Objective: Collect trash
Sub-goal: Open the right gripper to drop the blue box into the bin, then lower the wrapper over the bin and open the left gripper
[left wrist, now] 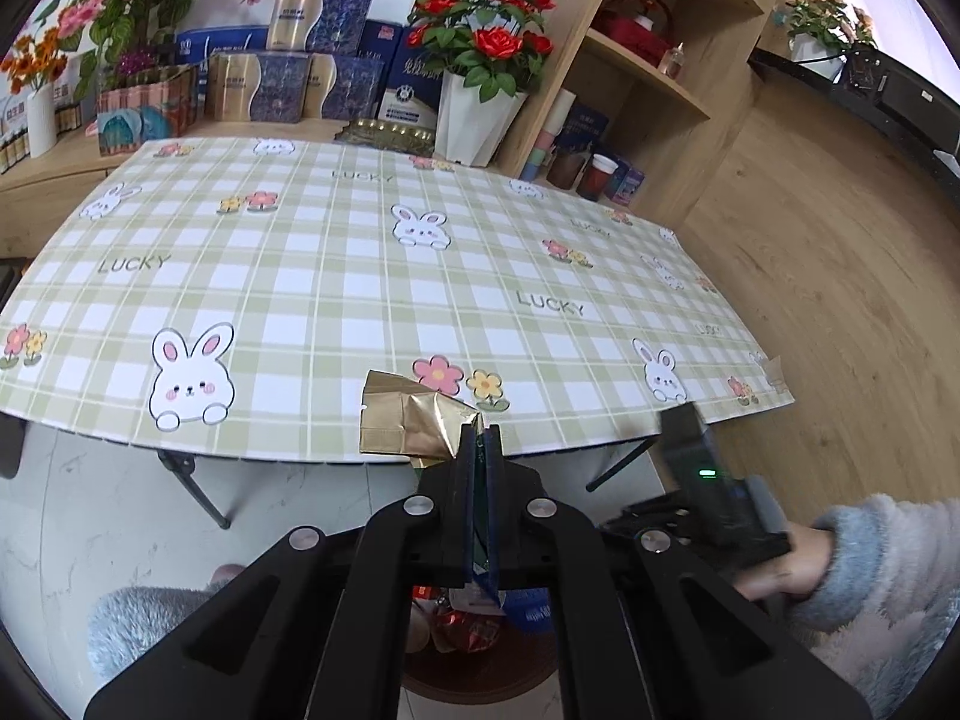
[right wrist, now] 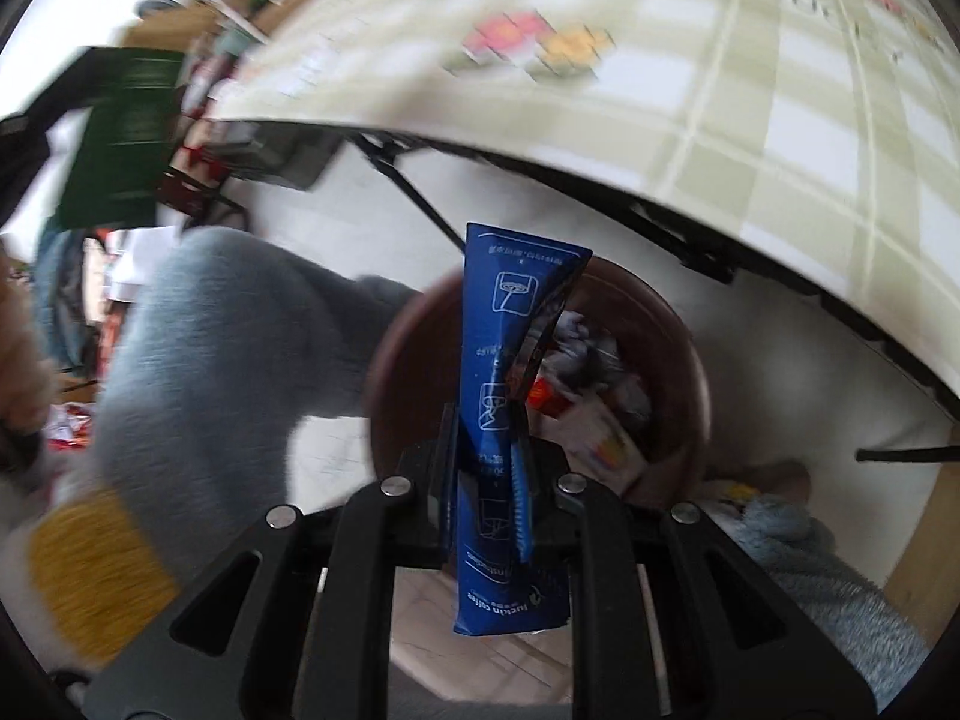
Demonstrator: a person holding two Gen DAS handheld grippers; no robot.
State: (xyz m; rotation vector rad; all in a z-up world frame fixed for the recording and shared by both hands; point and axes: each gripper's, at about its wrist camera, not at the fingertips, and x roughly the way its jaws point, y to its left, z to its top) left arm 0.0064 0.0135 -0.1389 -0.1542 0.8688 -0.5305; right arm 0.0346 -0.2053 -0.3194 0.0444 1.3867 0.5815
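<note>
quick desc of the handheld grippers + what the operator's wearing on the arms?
Both grippers are matte black: the left gripper and right gripper each have two flat parallel fingers on angled linkage arms with slotted cut-outs and round silver pivot pins. Seen from the left wrist view, the right unit's body shows a small green light. The sleeve is fluffy pale blue-grey fleece.

"LUCKY" on the tablecloth; "luckin coffee" on the blue sachet

red roses in white vase | wooden shelf | stacked boxes
</note>
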